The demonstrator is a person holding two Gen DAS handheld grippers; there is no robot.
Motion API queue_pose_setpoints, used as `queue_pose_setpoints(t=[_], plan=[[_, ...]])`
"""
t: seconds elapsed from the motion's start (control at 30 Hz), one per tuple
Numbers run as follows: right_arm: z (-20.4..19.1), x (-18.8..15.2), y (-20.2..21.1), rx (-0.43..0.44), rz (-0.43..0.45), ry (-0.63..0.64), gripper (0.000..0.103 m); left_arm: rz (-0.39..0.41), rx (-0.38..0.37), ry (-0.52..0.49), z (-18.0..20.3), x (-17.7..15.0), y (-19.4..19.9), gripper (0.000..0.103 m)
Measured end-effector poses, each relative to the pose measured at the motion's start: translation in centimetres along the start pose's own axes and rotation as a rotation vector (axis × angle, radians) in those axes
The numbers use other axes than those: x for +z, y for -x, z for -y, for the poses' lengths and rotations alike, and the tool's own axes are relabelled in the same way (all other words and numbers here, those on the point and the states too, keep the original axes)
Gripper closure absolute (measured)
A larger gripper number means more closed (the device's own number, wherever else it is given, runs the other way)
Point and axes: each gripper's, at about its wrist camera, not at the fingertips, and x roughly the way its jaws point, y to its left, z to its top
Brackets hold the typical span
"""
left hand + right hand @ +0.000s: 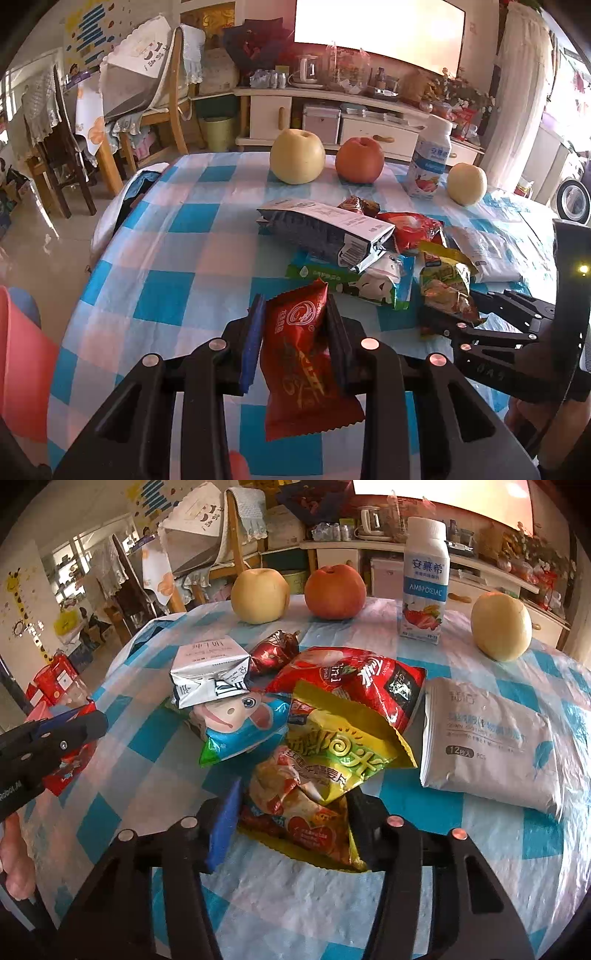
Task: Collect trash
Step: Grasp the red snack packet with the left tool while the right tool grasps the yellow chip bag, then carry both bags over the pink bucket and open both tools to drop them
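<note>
Left gripper (293, 321) was clamped on a red snack wrapper (303, 369), held above the checked tablecloth (177, 258); right gripper (291, 812) straddled a yellow snack bag (325, 771) at the near edge of the wrapper pile, contact of its pads unclear; 3 fruits and a yogurt bottle (424, 579) stood behind.

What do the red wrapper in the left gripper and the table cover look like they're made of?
Red wrapper: probably glossy plastic film, given its sheen, creases and zigzag-cut end. Table cover: likely thin plastic sheeting, shiny and wrinkled with a printed blue check.
</note>
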Motion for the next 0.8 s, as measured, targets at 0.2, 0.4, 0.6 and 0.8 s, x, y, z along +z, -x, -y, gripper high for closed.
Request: queue_pose_setpoints(t=[0.2,0.4,0.6,0.8], plan=[[0.0,-0.2,0.6,0.002,0.006,0.007,0.057,0.016,-0.003,-0.008,0.0,0.0,0.1,0.070],[0.0,-0.2,2.0,0.000,0.041,0.018,0.059,0.031,-0.002,-0.006,-0.1,0.1,0.5,0.070],[-0.1,0.1,3.8,-0.011,0.083,0.032,0.059,0.038,-0.009,-0.008,-0.2,0.3,0.8,0.070],[-0.1,0.4,6.0,-0.003,0.124,0.035,0.059,0.071,-0.010,-0.014,0.0,0.6,2.0,0.070]])
